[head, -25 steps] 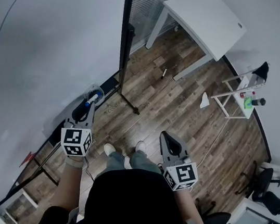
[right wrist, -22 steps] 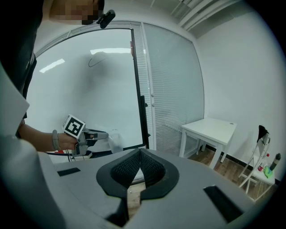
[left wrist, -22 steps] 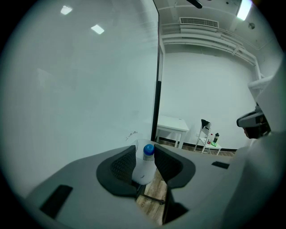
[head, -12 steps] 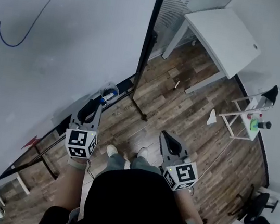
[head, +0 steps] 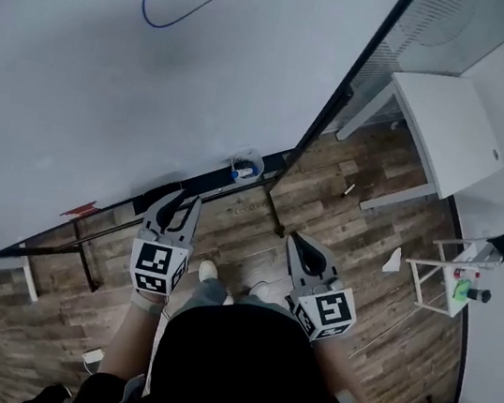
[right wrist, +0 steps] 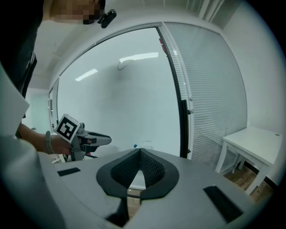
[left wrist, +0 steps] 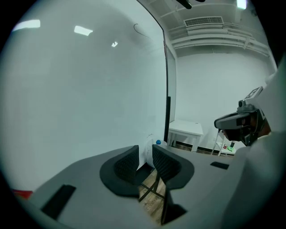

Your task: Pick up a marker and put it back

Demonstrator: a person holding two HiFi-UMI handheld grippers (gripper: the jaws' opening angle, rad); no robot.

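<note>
Blue-tipped marker (head: 236, 173), round translucent holder (head: 255, 161)

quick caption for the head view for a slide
Person at a whiteboard with two tools: left tool empty, jaws closing, short of the blue marker in its holder; right tool shut.

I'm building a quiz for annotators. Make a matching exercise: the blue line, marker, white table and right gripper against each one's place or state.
1 blue line
2 marker
3 white table
4 right gripper

A in the clear holder at the whiteboard's lower edge
B jaws together, empty
C on the wood floor by the blinds
D drawn high on the whiteboard

Pairs: 1-D, 2-A, 3-C, 4-B
</note>
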